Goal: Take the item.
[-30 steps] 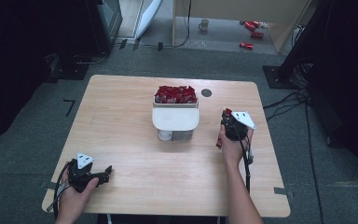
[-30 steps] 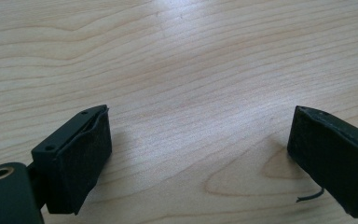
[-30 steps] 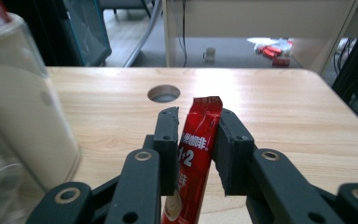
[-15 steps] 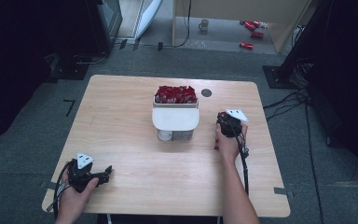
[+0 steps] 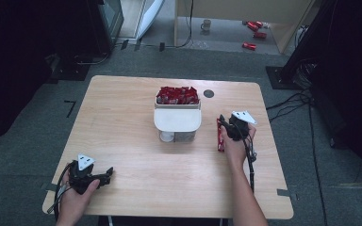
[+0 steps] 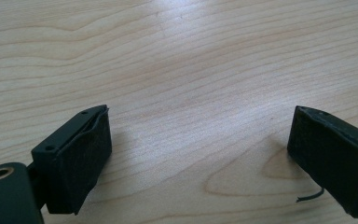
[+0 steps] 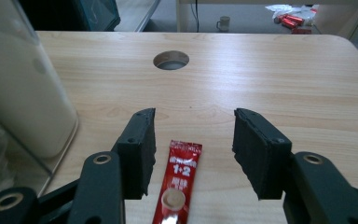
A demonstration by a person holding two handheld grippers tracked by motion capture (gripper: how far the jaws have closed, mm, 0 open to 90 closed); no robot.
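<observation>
1. High view: wooden counter (image 5: 136, 136), lit from above. A white dispenser box (image 5: 177, 123) stands near the middle, its back tray heaped with red packets (image 5: 177, 95). A round cable hole (image 5: 209, 93) sits just right of that tray.
2. High view: right gripper (image 5: 222, 123) held right of the box, over the far end of a red sachet (image 5: 220, 136) that lies flat on the counter, lengthwise away from the person. The finger gap is too small to judge here.
3. High view: left gripper (image 5: 107, 173) rests at the near left corner, well apart from the box, hand wrapped around it.
4. Left gripper view: fingers (image 6: 77, 163) spread wide, bare wood grain between them, nothing held. A short dark strand, possibly a loose thread, curls from the right pad.
5. Right gripper view: fingers (image 7: 140, 149) partly apart and have just been opening. The sachet (image 7: 177, 186), marked "1+2", lies on the counter between them, nearer the left pad; neither pad presses on it. The box wall (image 7: 18, 93) stands at left, the hole (image 7: 171, 60) ahead.
</observation>
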